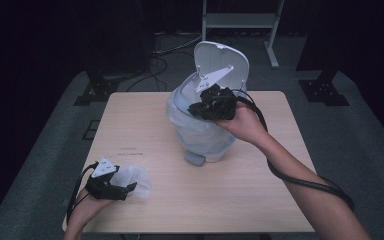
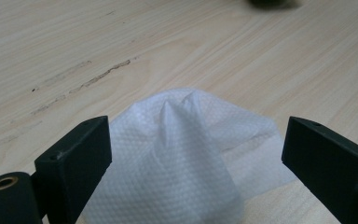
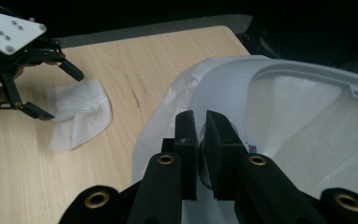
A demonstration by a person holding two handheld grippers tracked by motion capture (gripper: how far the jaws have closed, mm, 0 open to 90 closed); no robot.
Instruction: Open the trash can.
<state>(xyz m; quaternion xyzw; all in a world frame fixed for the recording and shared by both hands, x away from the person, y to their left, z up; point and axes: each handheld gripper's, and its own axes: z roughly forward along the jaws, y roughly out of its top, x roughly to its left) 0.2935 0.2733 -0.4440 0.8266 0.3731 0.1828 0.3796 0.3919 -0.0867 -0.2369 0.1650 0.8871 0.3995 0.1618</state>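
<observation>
A white bin (image 1: 205, 135) lined with a clear plastic bag (image 3: 303, 126) stands mid-table, its lid (image 1: 221, 59) tipped up and back. My right gripper (image 1: 196, 108) reaches in at the bin's near rim (image 3: 223, 74); in the right gripper view its jaws (image 3: 201, 122) stand almost together with a thin fold of the liner pinched between them. A crumpled white tissue (image 2: 182, 154) lies near the table's front left corner (image 1: 136, 181). My left gripper (image 2: 198, 140) rests low over it, jaws wide apart on either side and not touching it (image 3: 63, 95).
The light wooden table (image 1: 145, 115) has bare room between tissue and bin and along its right side. Beyond the far edge are dark stands, cables on the floor and a white frame (image 1: 240, 20). A black cable (image 1: 300, 182) trails along the right forearm.
</observation>
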